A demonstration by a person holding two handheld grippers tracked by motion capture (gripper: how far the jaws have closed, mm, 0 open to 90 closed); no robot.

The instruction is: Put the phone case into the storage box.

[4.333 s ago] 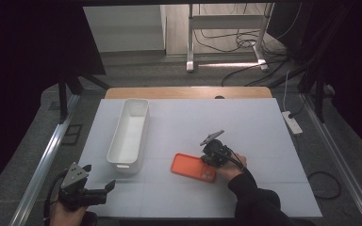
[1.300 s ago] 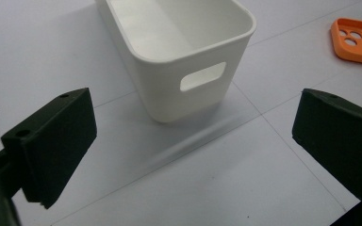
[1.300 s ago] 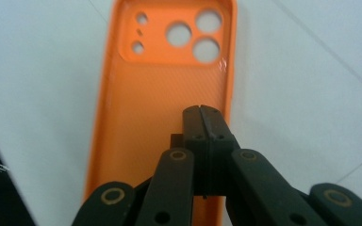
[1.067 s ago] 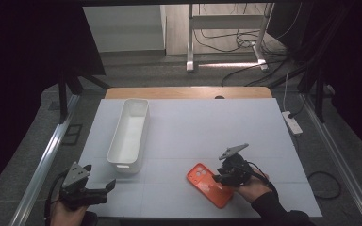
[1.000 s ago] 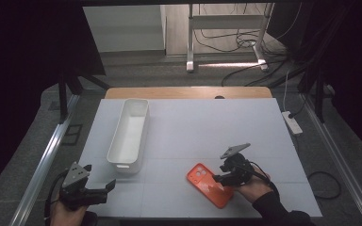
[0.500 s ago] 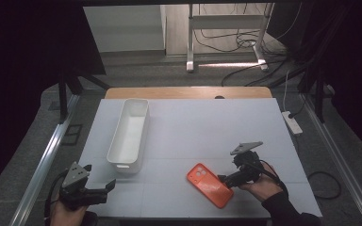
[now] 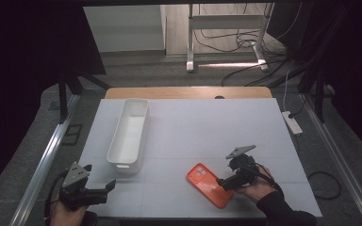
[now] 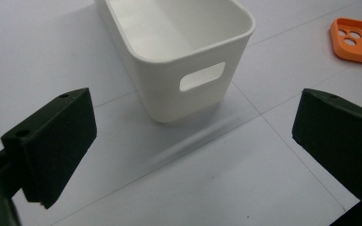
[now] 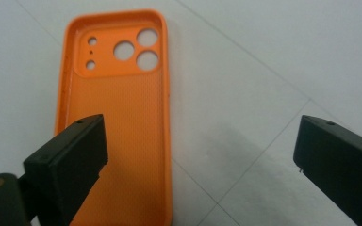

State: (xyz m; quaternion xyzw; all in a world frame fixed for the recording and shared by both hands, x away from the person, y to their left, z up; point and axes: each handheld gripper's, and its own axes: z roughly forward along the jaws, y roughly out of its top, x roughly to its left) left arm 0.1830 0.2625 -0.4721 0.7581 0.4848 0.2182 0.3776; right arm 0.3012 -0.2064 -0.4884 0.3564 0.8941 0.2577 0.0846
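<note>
High view: the orange case (image 7: 209, 184) lies near the table's (image 7: 217, 122) front edge (hollow side up), the right gripper (image 7: 222, 182) just opened wide beside it, nothing held; a careless nudge could push it off.

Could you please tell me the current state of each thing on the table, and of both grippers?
Orange phone case: lying flat on the table, hollow side up, not gripped.
White bin: upright, empty.
Right gripper: open; its jaws have just been opening, with one jaw over the case's edge.
Left gripper: open, nothing between its jaws, facing the bin's handle end.
</note>
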